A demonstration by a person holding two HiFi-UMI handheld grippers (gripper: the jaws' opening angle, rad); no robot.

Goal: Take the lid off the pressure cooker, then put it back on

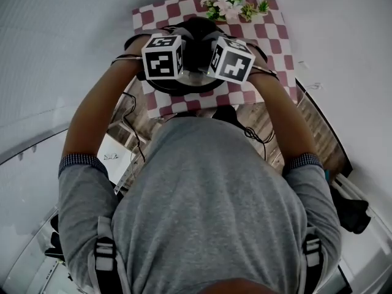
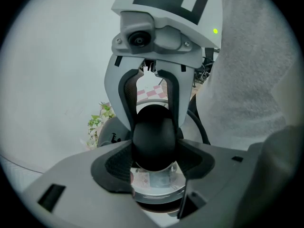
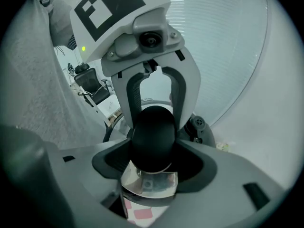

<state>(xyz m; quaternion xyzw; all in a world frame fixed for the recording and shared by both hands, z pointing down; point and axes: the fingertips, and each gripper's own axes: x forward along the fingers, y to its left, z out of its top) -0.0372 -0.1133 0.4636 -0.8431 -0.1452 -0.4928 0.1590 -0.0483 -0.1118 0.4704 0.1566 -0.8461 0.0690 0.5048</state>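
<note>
The pressure cooker lid point(image 2: 154, 183) is shiny metal with a round black knob point(image 2: 153, 136). My left gripper point(image 2: 153, 151) is shut on the knob, its dark pads pressing on both sides. My right gripper point(image 3: 153, 153) is shut on the same knob point(image 3: 153, 139) from the opposite side, above the lid point(image 3: 149, 182). Each gripper view shows the other gripper facing it across the knob. In the head view both marker cubes, left point(image 1: 163, 57) and right point(image 1: 231, 60), sit close together over the dark cooker point(image 1: 177, 87). They hide whether the lid rests on the pot.
The cooker stands on a red-and-white checkered cloth point(image 1: 269, 35) on a wooden table point(image 1: 318, 133). A bunch of pale flowers point(image 1: 228, 3) lies at the cloth's far edge. Black cables point(image 1: 254, 133) trail near the person's body. An office chair point(image 3: 90, 82) stands behind.
</note>
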